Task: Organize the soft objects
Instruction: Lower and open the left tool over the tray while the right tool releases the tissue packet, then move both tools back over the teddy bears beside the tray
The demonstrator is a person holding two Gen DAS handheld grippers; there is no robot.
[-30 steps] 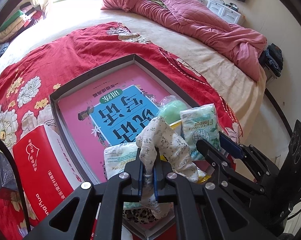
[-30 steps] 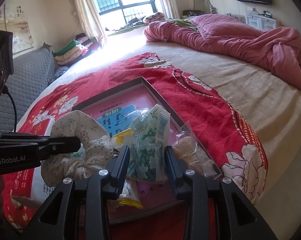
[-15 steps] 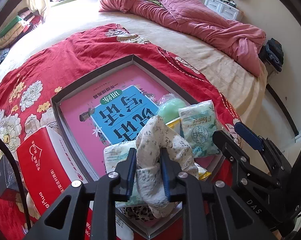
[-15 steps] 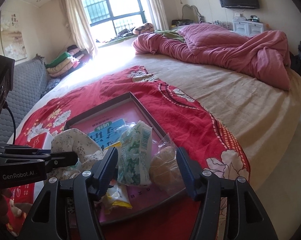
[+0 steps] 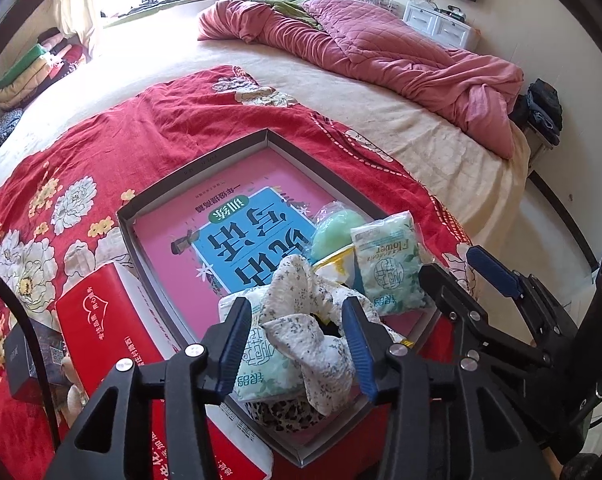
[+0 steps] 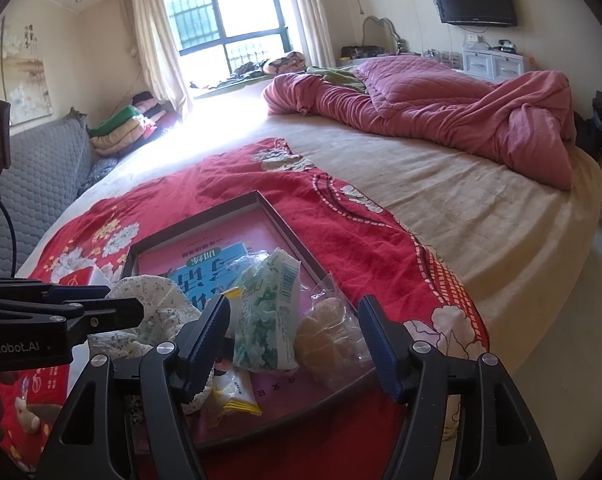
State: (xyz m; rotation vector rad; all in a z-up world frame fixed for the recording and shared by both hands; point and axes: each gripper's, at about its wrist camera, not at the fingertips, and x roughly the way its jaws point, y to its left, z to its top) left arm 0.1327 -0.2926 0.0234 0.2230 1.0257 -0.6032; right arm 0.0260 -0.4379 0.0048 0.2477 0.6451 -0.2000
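Note:
A shallow grey box with a pink and blue book cover inside lies on a red floral cloth. A white floral fabric piece rests in the box's near corner on a green tissue pack. My left gripper is open around the fabric, no longer pinching it. A second green tissue pack leans upright in the box, beside a bagged bun. My right gripper is open and empty, with both between its fingers. A green bagged item and a yellow packet also lie there.
A red tissue box stands left of the grey box, with a small black box beside it. A crumpled pink quilt lies at the far side of the bed. The bed edge drops off at the right.
Both grippers opened and drew back. The left let go of the floral fabric, which now rests in the box. The right let go of the green tissue pack, which stays leaning upright.

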